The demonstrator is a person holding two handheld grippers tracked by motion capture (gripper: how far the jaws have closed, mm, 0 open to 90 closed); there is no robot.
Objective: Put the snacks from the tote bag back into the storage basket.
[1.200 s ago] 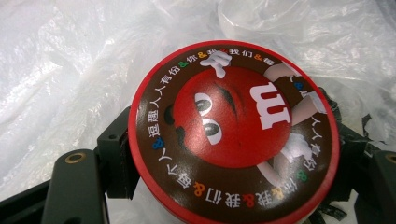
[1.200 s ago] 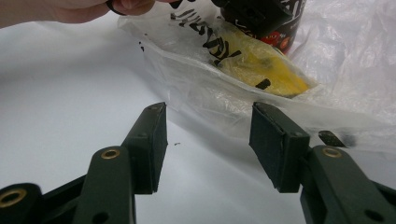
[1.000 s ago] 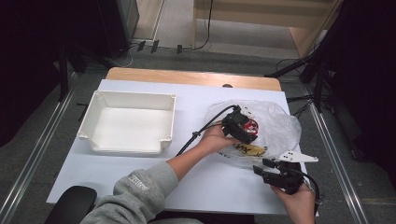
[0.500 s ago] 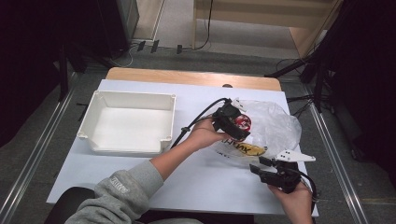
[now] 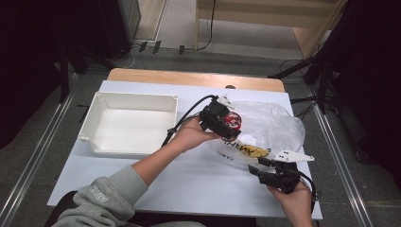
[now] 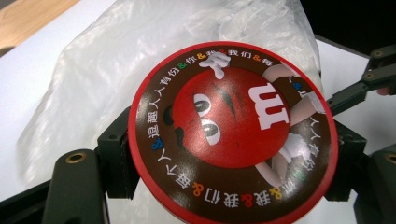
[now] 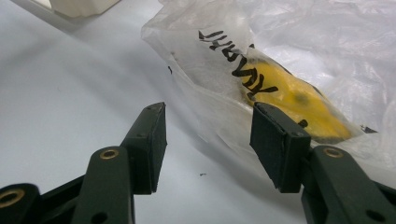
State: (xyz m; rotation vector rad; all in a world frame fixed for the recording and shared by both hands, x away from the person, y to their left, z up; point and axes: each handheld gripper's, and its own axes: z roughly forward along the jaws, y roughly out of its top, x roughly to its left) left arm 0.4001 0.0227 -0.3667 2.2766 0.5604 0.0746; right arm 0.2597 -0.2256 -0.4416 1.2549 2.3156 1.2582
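Note:
My left gripper (image 5: 227, 124) is shut on a round red-and-brown candy tin (image 6: 233, 133), one jaw on each side of its rim. I hold the tin (image 5: 232, 120) in the air, above the left edge of a clear plastic bag (image 5: 272, 125). A yellow item (image 7: 299, 100) lies inside that bag (image 7: 327, 51), under black lettering. Near the table's front right, my right gripper (image 5: 260, 166) stands open, its jaws pointing at the bag's near corner. Between its pads (image 7: 152, 140) there is only bare table.
A white open tray (image 5: 132, 124) stands at the left of the white table (image 5: 189, 175). A wooden strip (image 5: 194, 78) runs along the far edge. Metal rails flank the table on both sides. A cable (image 5: 182, 120) trails from the left gripper toward the tray.
My left gripper has lifted the tin out of the bag and carried it left and up. The right gripper has stayed where it was.

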